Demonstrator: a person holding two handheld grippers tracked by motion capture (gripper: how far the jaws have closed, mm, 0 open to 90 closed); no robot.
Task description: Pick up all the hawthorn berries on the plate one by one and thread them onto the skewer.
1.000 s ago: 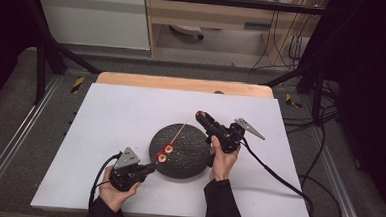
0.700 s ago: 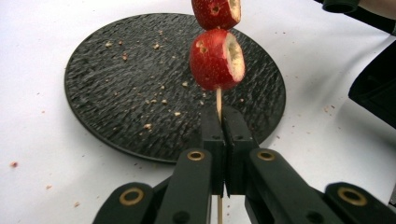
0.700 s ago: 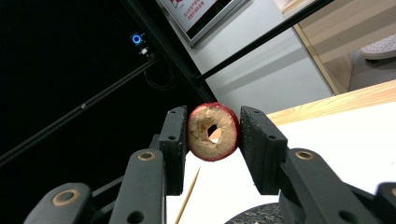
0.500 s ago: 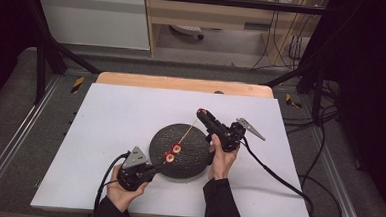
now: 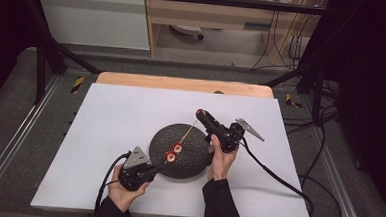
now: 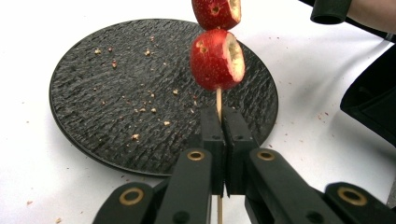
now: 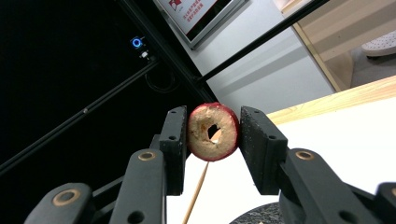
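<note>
Surroundings of a work table, seen from above.
White board (image 5: 109, 134) lying flat on a wooden tabletop (image 5: 182, 84), with the wood showing as a strip along the far edge. Beyond it, a white cabinet (image 5: 95, 18) beside an open wooden shelf unit (image 5: 221, 15). Black frame bars (image 5: 49, 51) slanting down at both sides. Loose cables (image 5: 325, 120) on the grey floor (image 5: 15, 109) at right. Small yellow-and-black markers (image 5: 77, 84) near the rails.

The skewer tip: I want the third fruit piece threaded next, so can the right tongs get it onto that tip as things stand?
Probably yes: the right tongs hold the cored fruit piece just above the bare skewer tip, nothing between; the left tongs clamp the stick's other end.
</note>
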